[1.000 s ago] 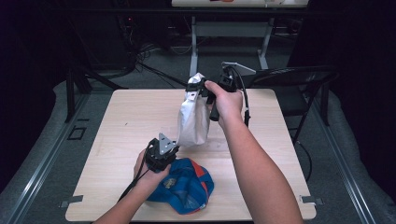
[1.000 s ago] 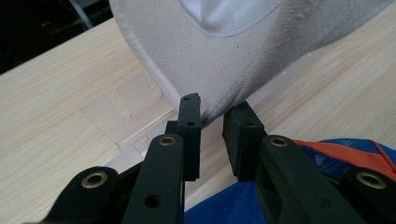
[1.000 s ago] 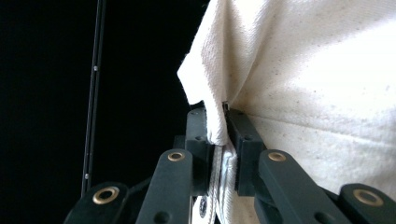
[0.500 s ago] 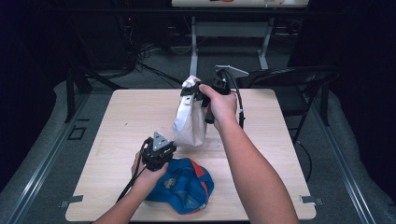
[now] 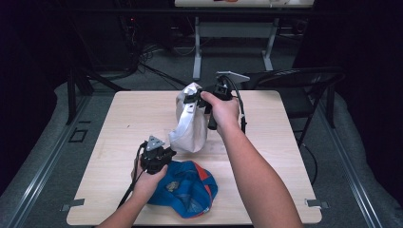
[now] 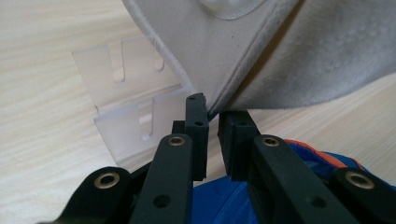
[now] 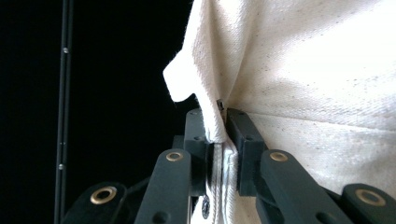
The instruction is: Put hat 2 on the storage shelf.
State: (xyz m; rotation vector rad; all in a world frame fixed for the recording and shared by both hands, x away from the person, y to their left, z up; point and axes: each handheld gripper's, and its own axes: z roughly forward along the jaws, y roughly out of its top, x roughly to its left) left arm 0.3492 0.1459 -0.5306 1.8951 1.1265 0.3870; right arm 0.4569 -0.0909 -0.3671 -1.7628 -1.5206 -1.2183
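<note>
Both grippers clamp one white cap above the table

Right gripper (image 5: 196, 96), raised over the far half of the wooden table (image 5: 114, 123), pinches the white cap (image 5: 187, 128) at its top edge, cloth squeezed between its jaws; the cap hangs down from there. Left gripper (image 6: 212, 114), whose jaws have just been closing, nips the cap's lower edge beside a clear plastic strap, just above a blue cap (image 5: 190, 190) lying at the near edge
</note>
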